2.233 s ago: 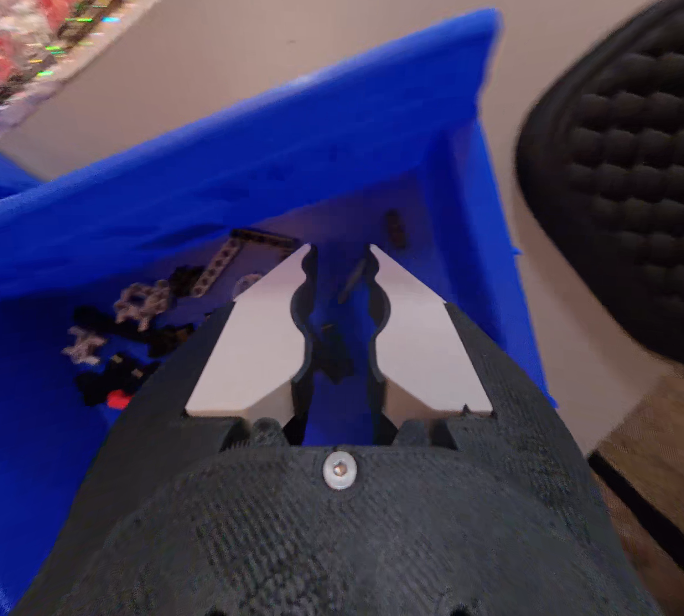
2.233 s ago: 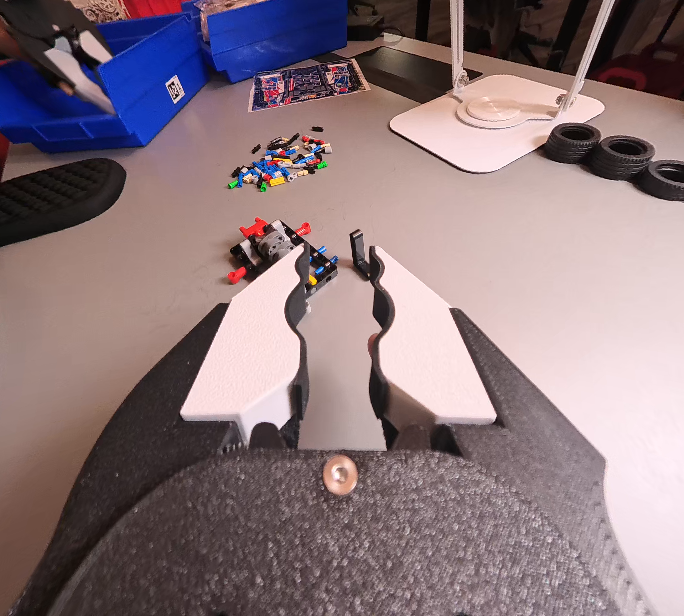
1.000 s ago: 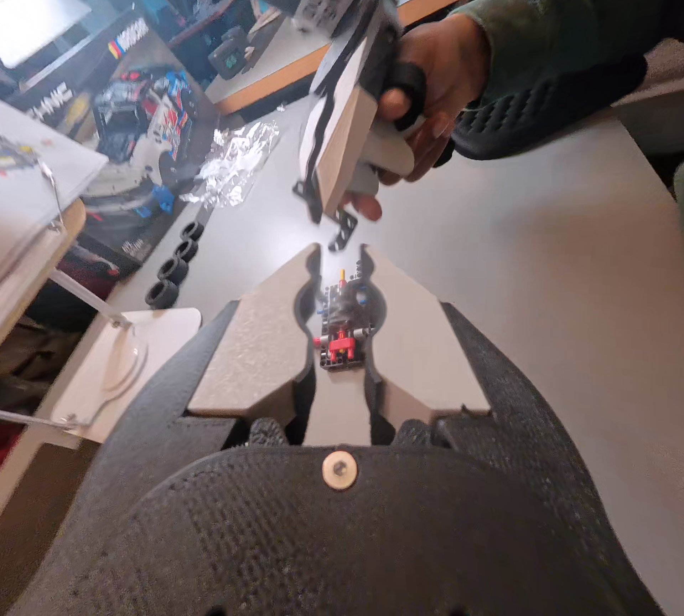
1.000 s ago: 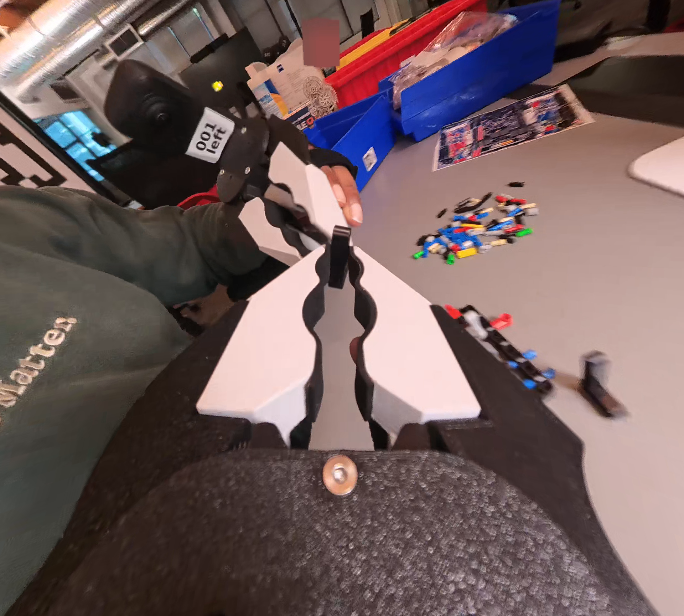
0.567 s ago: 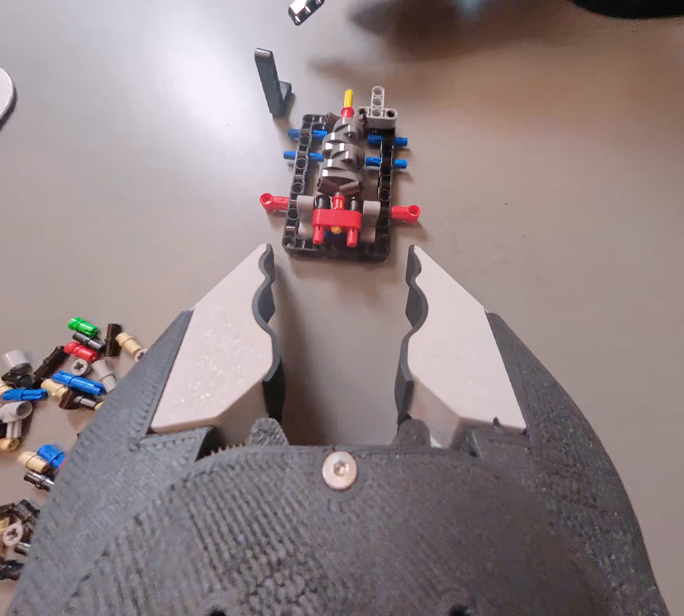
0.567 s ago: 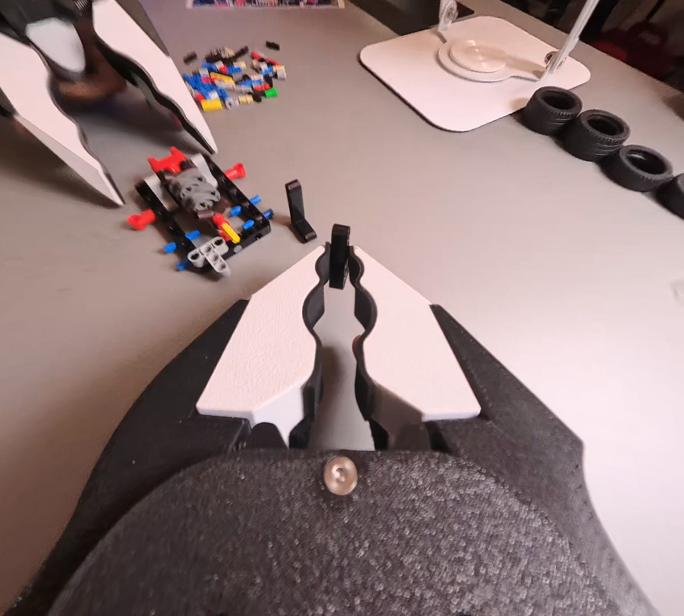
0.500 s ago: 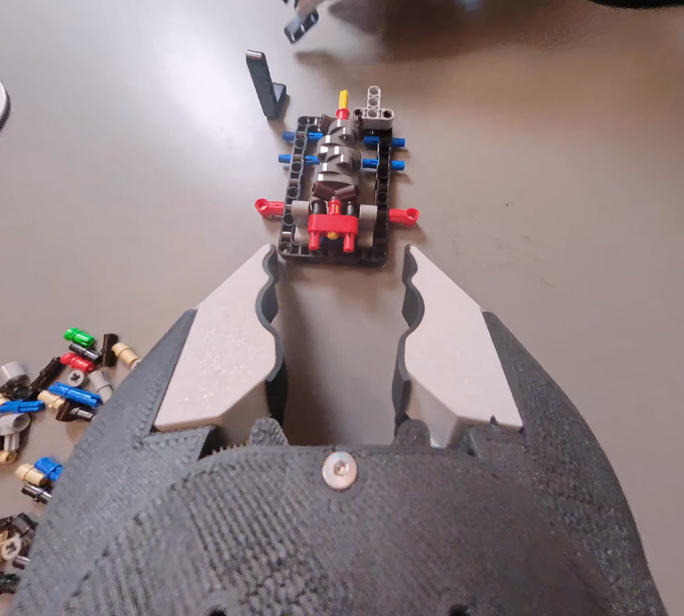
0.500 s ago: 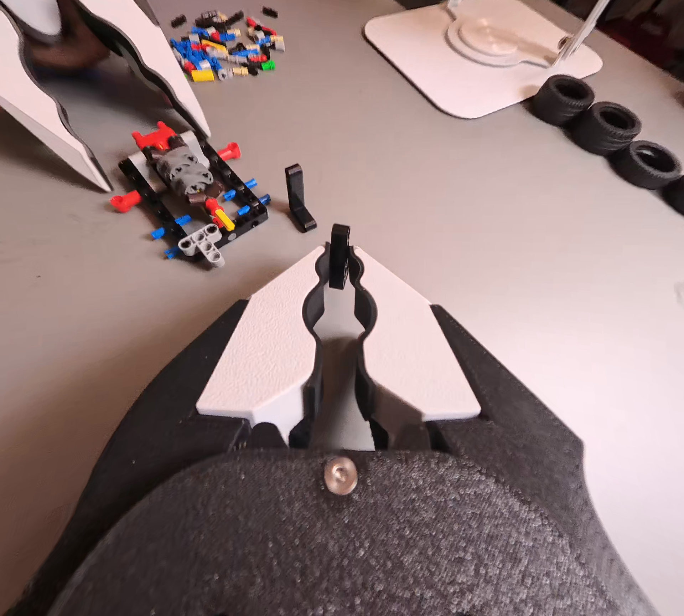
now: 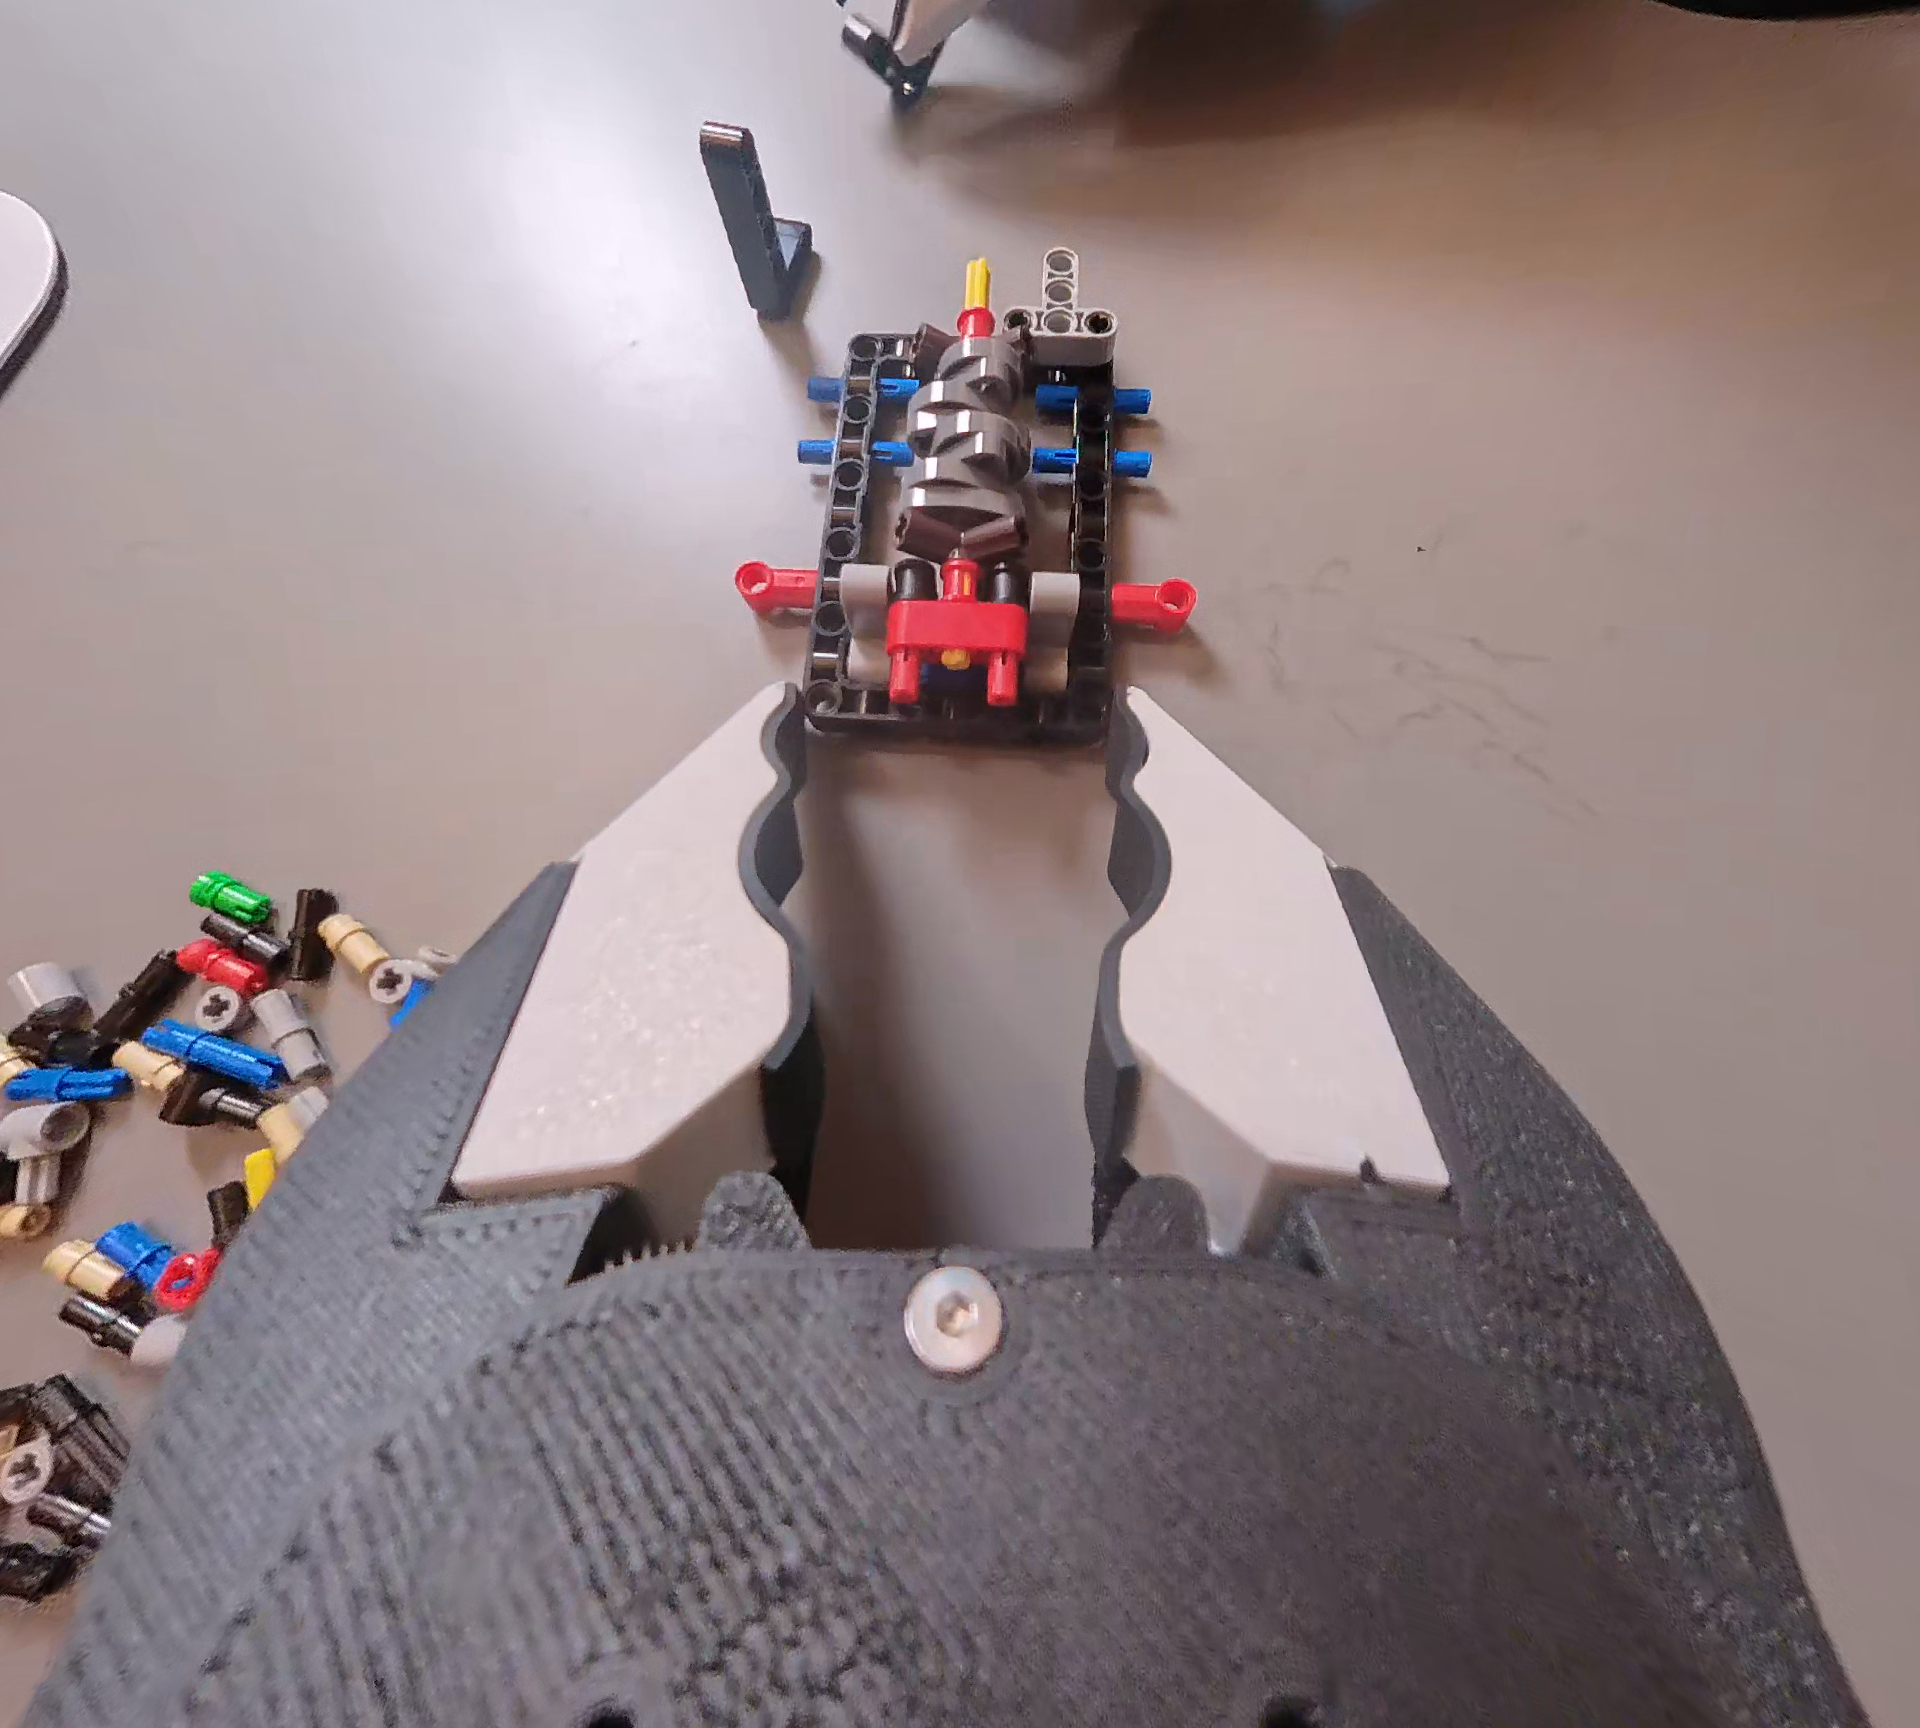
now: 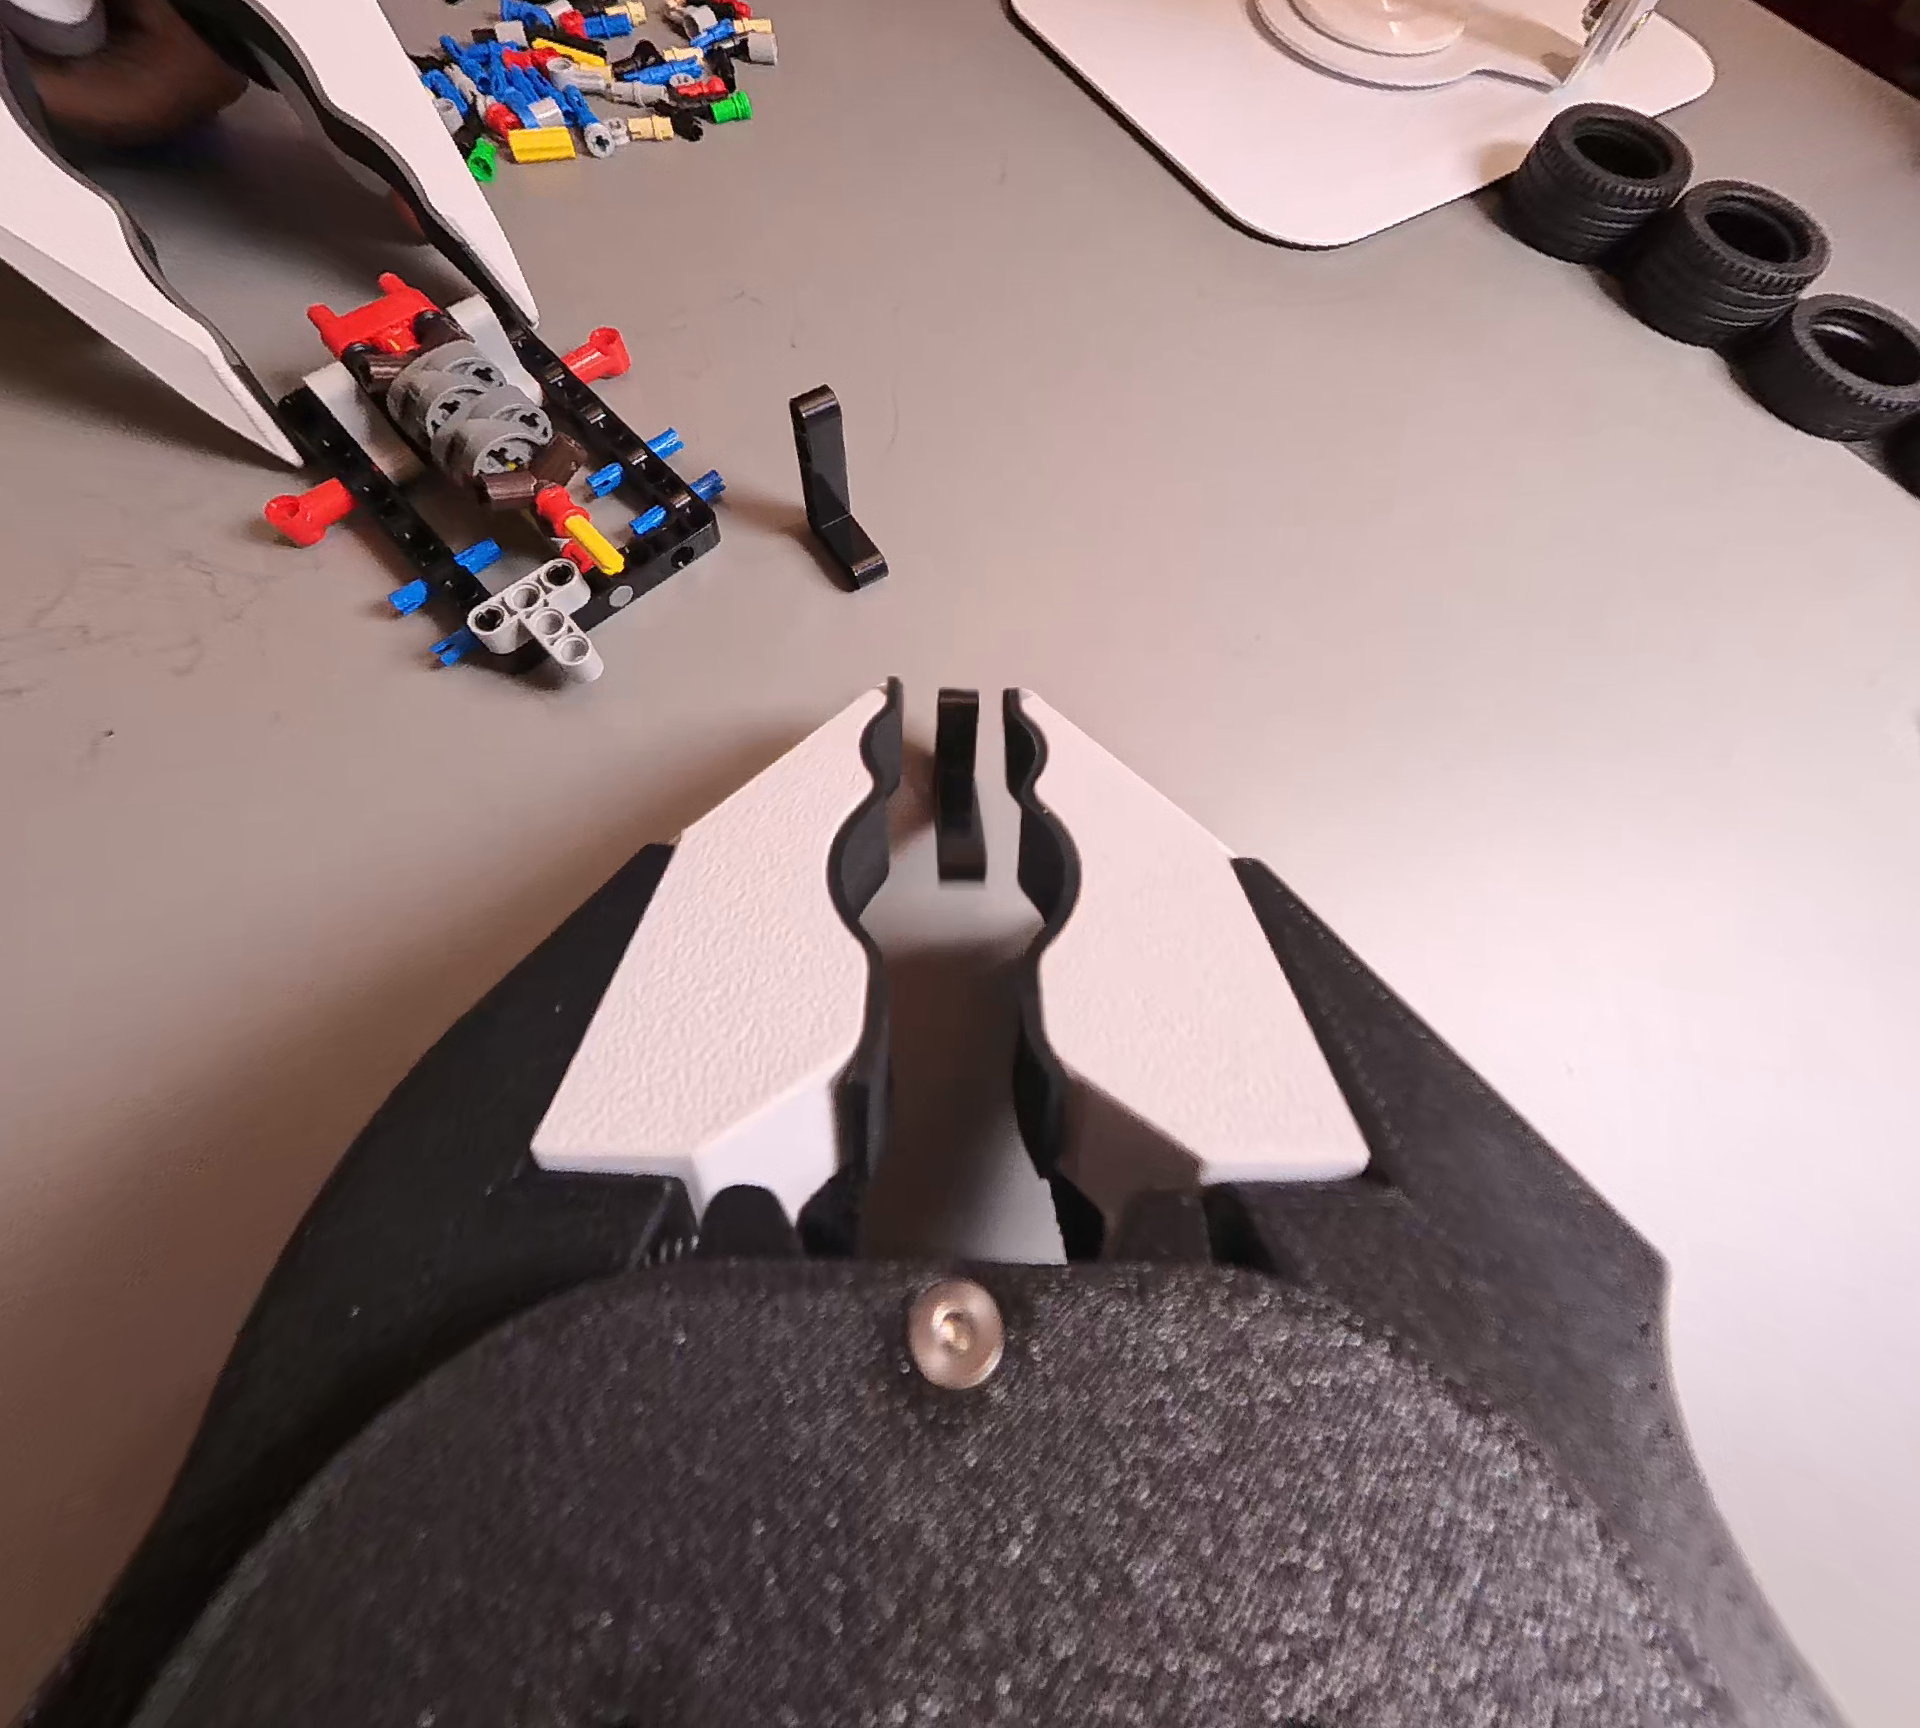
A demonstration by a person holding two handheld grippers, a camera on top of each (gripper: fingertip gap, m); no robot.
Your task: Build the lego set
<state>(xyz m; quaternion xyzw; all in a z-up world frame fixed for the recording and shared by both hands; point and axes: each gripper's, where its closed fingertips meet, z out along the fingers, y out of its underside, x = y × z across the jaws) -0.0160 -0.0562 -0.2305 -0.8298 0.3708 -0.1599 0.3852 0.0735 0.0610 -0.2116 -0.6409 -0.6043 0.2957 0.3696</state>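
A grey worktop (image 10: pixel 1247 598) carries a half-built lego frame (image 9: pixel 961 535): a black rectangular beam frame lying flat, with grey crank-like pieces along its middle, a red block at one end, a yellow axle and a pale grey T-shaped piece at the other, blue pins and red connectors sticking out of its long sides. The left gripper (image 9: pixel 961 722) stands spread wide, its two tips just at the frame's near corners; whether they touch it is hard to tell. The right gripper (image 10: pixel 951 702) has its fingers parted, with a small black piece (image 10: pixel 956 785) standing between them; a gap shows on either side, and the piece's lower part is blurred. In the left wrist view that gripper is cut off by the top edge, only its tips and the piece's end visible. A black L-shaped piece (image 10: pixel 831 494) stands upright just beside the frame. Only the right wrist view shows the white stand base (image 10: pixel 1351 68) and a row of black tyres (image 10: pixel 1725 255), the last cut off at the edge. The loose pile of small coloured pieces (image 10: pixel 603 57) is whole there, but partly hidden behind the gripper body in the left wrist view.
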